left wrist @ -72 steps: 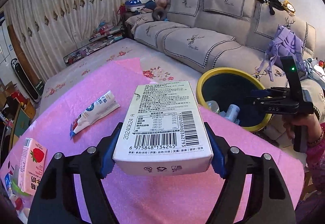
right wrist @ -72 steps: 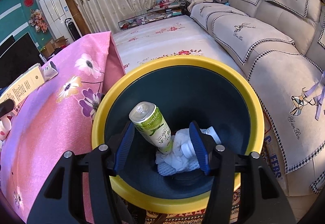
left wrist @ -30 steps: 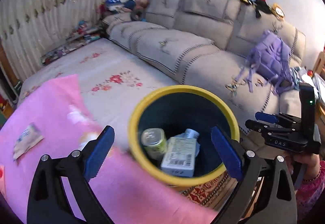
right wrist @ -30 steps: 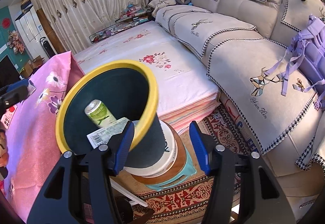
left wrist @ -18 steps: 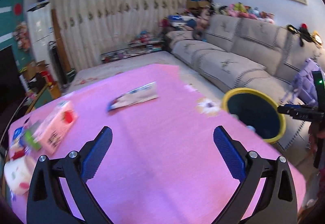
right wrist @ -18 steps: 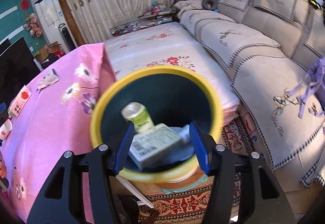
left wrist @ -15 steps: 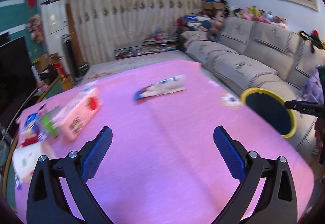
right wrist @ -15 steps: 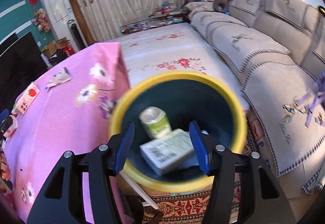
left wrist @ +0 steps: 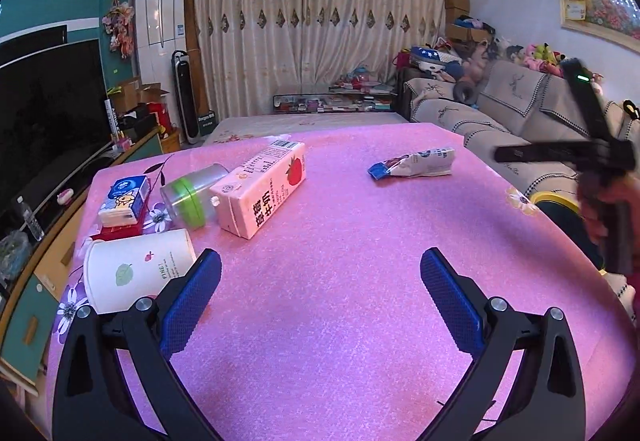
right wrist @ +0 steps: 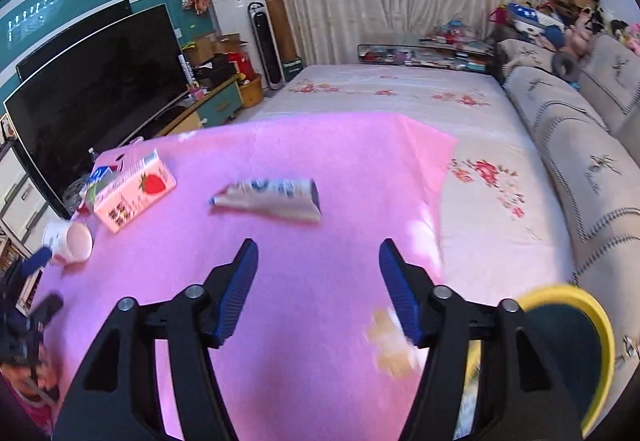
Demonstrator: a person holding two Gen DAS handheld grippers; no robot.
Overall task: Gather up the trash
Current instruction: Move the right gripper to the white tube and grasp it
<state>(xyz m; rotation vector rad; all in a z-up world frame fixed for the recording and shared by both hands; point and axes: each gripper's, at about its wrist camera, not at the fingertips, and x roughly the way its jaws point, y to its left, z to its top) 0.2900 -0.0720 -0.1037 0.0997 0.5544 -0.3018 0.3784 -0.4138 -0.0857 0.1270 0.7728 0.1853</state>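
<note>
On the pink table cover [left wrist: 340,281] lie a pink strawberry milk carton [left wrist: 260,189] and a crumpled white-and-blue wrapper [left wrist: 412,164]. My left gripper [left wrist: 320,293] hovers open and empty over the near part of the table. My right gripper [right wrist: 318,281] is open too, its jaws opening wider with nothing between them. It points at the wrapper [right wrist: 272,197], which lies ahead of its fingertips; the carton [right wrist: 132,189] is off to its left. The yellow-rimmed dark bin [right wrist: 568,345] stands past the table's right edge. The right gripper's body [left wrist: 592,157] shows at the right of the left wrist view.
A white paper cup [left wrist: 136,273], a clear jar with a green band [left wrist: 192,193] and a blue-and-white pack [left wrist: 126,197] crowd the table's left side. A television [right wrist: 92,89] lines the left wall, a sofa [right wrist: 580,113] the right. A floral-sheeted platform [right wrist: 400,93] lies beyond.
Both grippers have swung away from the bin, where the white box now lies, to face the table. The left went first, the right followed; the right's jaws stand wider.
</note>
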